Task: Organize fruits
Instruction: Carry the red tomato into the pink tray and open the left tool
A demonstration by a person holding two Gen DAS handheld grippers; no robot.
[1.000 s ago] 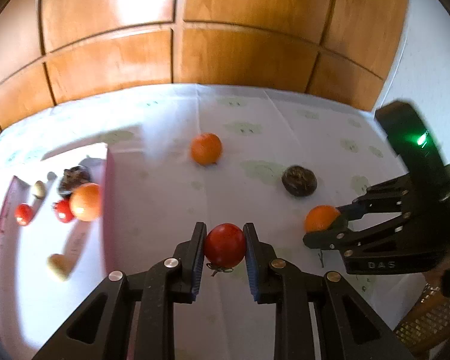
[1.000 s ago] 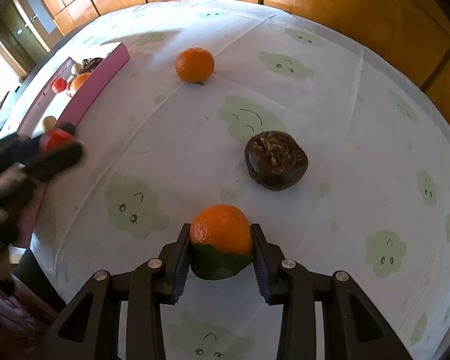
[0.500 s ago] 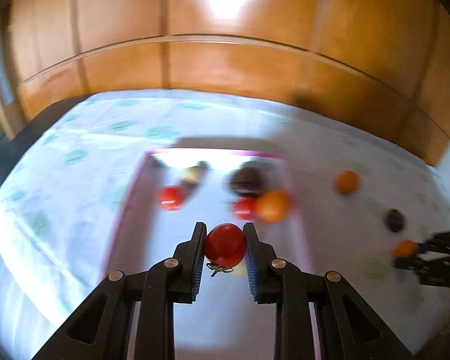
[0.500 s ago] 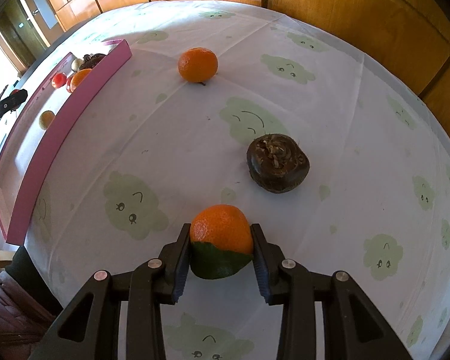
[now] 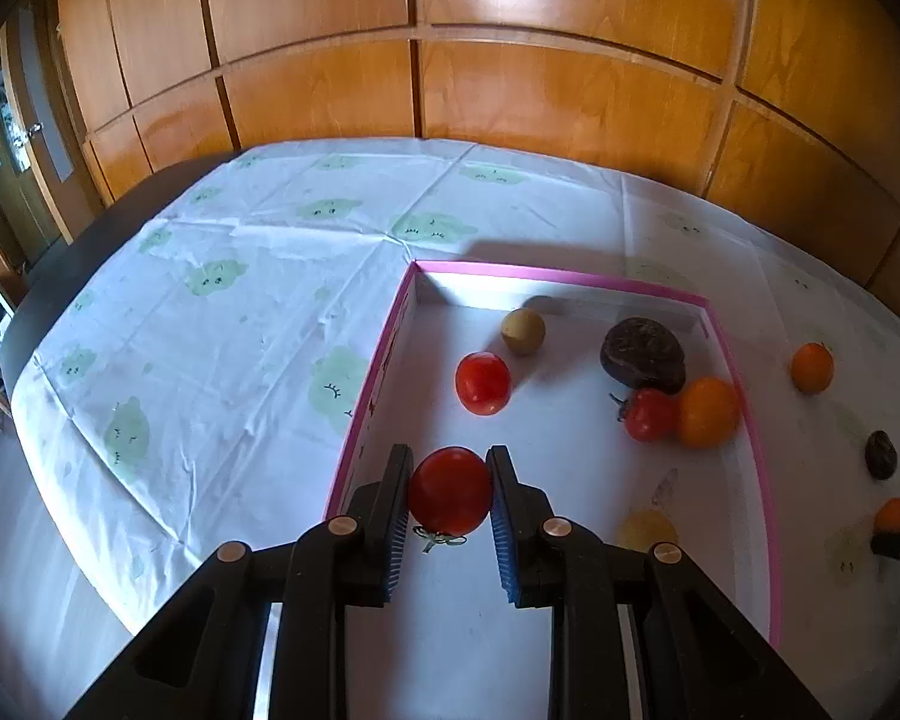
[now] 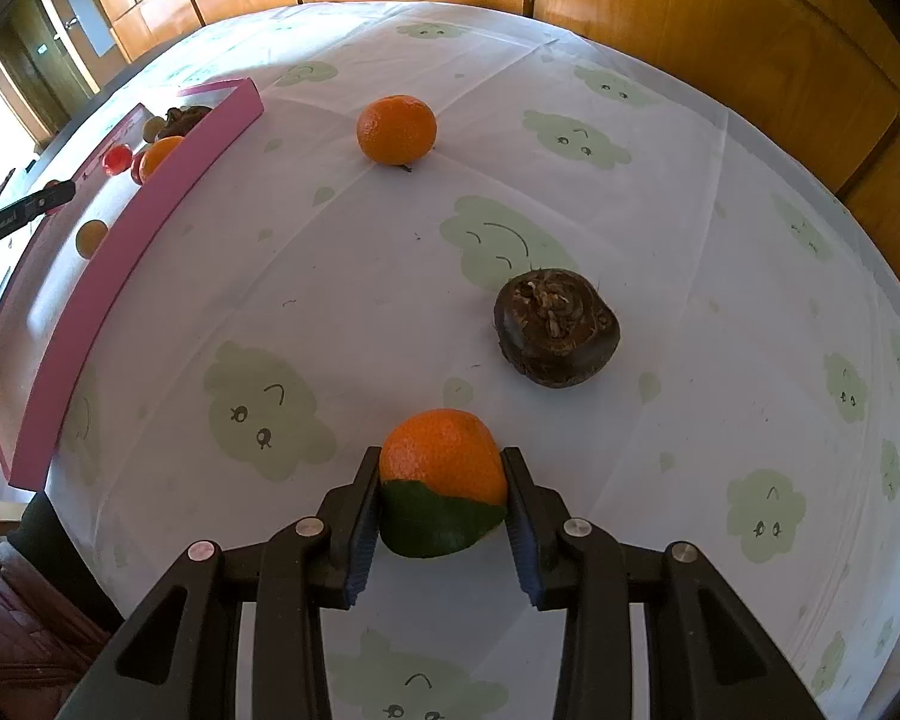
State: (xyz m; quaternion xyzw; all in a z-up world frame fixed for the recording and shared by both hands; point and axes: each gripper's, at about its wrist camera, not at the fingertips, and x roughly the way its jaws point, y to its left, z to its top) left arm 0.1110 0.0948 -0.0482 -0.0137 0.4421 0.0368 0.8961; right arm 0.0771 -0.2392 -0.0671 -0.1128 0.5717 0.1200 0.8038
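My left gripper (image 5: 450, 501) is shut on a red tomato (image 5: 450, 498), held over the near left part of the pink-rimmed white tray (image 5: 744, 402). Inside the tray lie another red tomato (image 5: 482, 383), a small tan fruit (image 5: 522, 330), a dark brown fruit (image 5: 642, 354), a third tomato (image 5: 648, 414), an orange (image 5: 708, 411) and a pale yellow fruit (image 5: 648, 531). My right gripper (image 6: 444, 495) is shut on an orange with a green leaf (image 6: 444, 462), low over the tablecloth. The left gripper (image 6: 54, 195) shows at the left edge of the right wrist view.
On the cloud-print tablecloth (image 6: 342, 300) outside the tray lie a loose orange (image 6: 396, 129) and a dark brown fruit (image 6: 557, 327). The tray's pink wall (image 6: 132, 240) runs along the left. Wooden wall panels (image 5: 510, 90) stand behind the table.
My left gripper has swung left with the tomato, from over the bare cloth to above the tray, and the view has turned onto the tray. The right gripper has stayed still with its orange.
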